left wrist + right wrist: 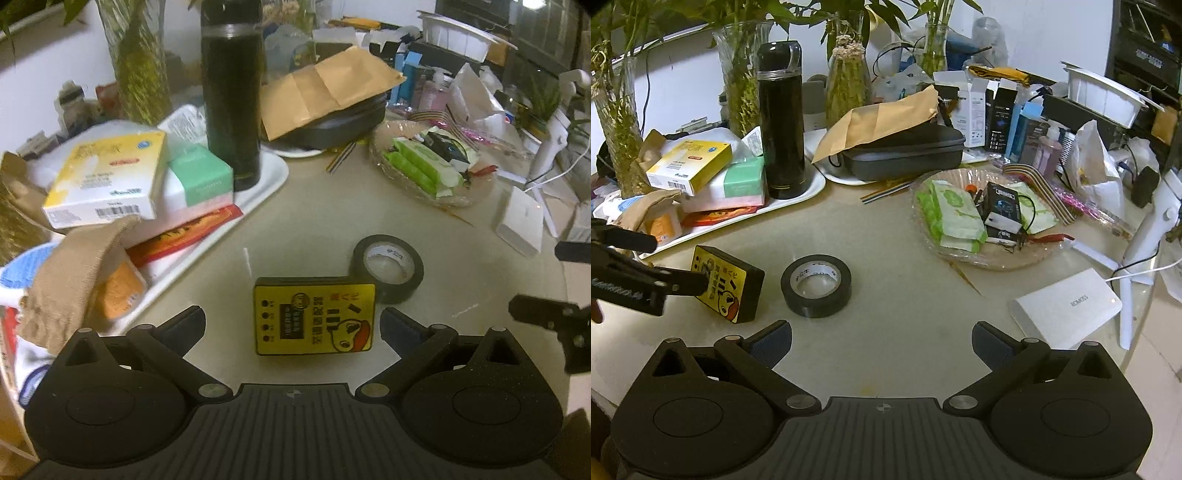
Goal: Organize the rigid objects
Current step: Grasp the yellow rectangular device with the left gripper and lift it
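Observation:
A black box with a yellow duck-print face stands on edge on the beige table. It sits between the fingers of my left gripper, which is open with a gap on each side of the box. A black tape roll lies flat just behind the box on the right. In the right wrist view the same box and tape roll lie ahead and to the left. My right gripper hangs open over bare table with nothing between its fingers. One left finger crosses in front of the box.
A white tray at the back left carries a tall black flask and stacked boxes. A clear plate of wipe packs is at the right, and a white power bank lies near the table's right edge. A black case and plant vases crowd the back.

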`<state>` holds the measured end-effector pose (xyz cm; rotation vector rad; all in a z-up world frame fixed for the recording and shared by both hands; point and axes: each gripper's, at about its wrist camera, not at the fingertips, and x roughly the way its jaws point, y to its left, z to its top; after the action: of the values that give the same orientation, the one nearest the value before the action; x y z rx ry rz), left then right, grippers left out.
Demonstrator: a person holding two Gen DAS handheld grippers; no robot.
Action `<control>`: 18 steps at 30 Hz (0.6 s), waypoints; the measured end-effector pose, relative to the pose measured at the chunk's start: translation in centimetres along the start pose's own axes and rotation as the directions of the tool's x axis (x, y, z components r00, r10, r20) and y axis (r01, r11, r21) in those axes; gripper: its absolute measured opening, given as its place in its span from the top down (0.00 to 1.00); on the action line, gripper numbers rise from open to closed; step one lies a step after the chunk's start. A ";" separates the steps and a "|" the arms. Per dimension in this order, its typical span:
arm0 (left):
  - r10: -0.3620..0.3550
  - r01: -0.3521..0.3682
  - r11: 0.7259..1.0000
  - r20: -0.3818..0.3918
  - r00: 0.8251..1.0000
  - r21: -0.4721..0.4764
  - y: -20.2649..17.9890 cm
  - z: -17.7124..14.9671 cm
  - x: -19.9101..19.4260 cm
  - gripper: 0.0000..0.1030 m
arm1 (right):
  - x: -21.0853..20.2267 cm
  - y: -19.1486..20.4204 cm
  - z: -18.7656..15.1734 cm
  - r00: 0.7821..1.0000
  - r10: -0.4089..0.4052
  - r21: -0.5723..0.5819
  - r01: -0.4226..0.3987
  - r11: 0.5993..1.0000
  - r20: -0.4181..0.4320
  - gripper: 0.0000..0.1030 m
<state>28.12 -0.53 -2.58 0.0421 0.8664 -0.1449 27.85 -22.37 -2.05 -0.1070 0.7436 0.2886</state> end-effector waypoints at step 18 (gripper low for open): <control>0.005 -0.011 0.999 -0.156 0.988 -0.038 -0.6 1.6 5.3 0.06 | 0.7 -1.1 0.7 1.000 -0.005 0.004 0.005 1.000 -0.001 0.00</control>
<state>32.63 -1.89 -5.50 0.0210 1.0248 -0.1183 29.16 -23.12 -2.01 -0.1055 0.7446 0.2819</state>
